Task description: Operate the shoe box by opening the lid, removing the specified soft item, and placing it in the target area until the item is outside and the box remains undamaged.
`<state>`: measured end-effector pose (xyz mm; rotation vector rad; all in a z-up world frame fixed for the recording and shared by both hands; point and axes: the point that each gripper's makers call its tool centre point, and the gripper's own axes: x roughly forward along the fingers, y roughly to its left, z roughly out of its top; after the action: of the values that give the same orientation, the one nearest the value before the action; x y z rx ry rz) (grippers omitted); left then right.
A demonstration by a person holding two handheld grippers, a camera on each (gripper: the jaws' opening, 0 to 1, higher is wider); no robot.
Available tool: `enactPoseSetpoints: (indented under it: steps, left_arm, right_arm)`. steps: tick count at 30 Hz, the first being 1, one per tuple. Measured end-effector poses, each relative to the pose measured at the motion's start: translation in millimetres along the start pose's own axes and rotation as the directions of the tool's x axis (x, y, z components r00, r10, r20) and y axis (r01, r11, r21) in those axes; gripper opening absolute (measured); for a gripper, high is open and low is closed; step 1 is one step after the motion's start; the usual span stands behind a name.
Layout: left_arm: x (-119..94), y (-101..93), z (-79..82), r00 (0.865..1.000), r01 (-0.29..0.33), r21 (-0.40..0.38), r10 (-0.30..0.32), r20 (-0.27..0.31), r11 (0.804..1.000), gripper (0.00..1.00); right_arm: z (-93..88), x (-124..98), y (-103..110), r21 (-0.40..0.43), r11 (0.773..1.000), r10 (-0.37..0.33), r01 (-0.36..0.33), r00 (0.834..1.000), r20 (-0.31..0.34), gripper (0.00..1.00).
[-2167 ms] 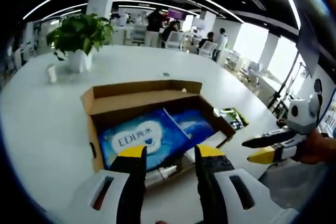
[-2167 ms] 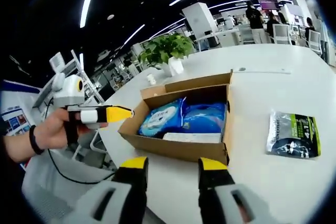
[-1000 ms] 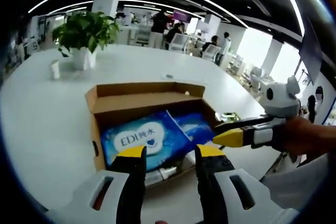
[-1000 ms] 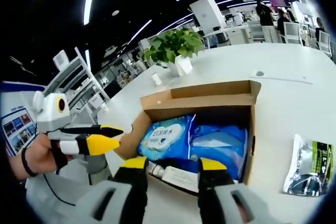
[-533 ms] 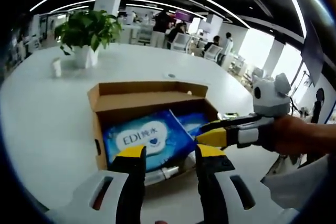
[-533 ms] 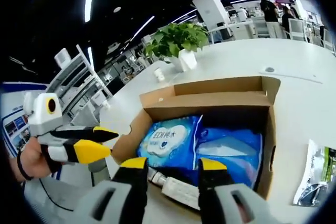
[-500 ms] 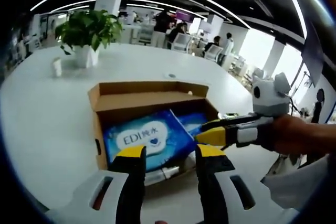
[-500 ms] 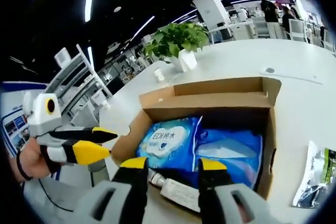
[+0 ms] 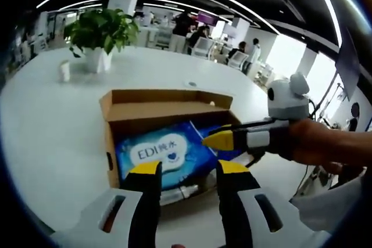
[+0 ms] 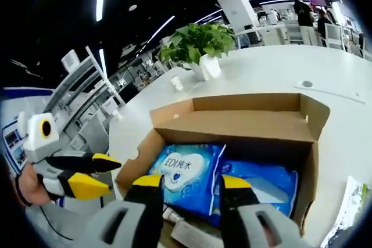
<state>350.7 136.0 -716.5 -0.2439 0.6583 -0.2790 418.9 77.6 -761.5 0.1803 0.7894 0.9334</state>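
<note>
Now my right claw is over the open box

My right gripper (image 9: pixel 210 139) has slid in from the side and its yellow tips hang just above the blue wipes pack (image 9: pixel 158 154) — open, holding nothing. The pack lies inside the shoe box (image 9: pixel 164 107), lid flap already up. My left gripper (image 9: pixel 183 169) waits near the box's front edge, open too. So I think the grab comes next — gently, so the cardboard stays whole.

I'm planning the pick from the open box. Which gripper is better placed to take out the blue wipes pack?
Probably the right gripper: its open fingers already reach over the box, tips just above the wipes pack. The left gripper hangs at the box's near edge.
</note>
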Motion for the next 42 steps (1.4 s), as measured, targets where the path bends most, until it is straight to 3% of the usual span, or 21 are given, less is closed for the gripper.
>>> enactPoseSetpoints:
  steps: [6, 32, 37, 42]
  left_arm:
    - [0, 7.3, 1.7, 1.0, -0.011, -0.029, 0.011, 0.012, 1.0, 0.37]
    - [-2, 5.0, 2.1, 1.0, -0.009, -0.044, 0.009, 0.012, 0.999, 0.36]
    - [0, 12.9, 1.9, 1.0, -0.014, -0.057, 0.015, 0.014, 0.998, 0.36]
    - [3, 14.7, 1.4, 1.0, -0.01, -0.053, 0.01, 0.012, 0.999, 0.36]
  right_arm:
    - [-1.7, 6, 0, 0.001, 1.0, 0.006, -0.006, 1.0, -0.012, 0.35]
    - [-10.7, 34, -1, 0.007, 1.0, 0.028, -0.027, 0.997, -0.077, 0.34]
    - [-16.0, 39, -7, -0.033, 0.999, -0.008, 0.003, 0.992, -0.13, 0.26]
    - [-13.7, 39, -15, -0.02, 1.0, -0.027, 0.024, 0.992, -0.123, 0.14]
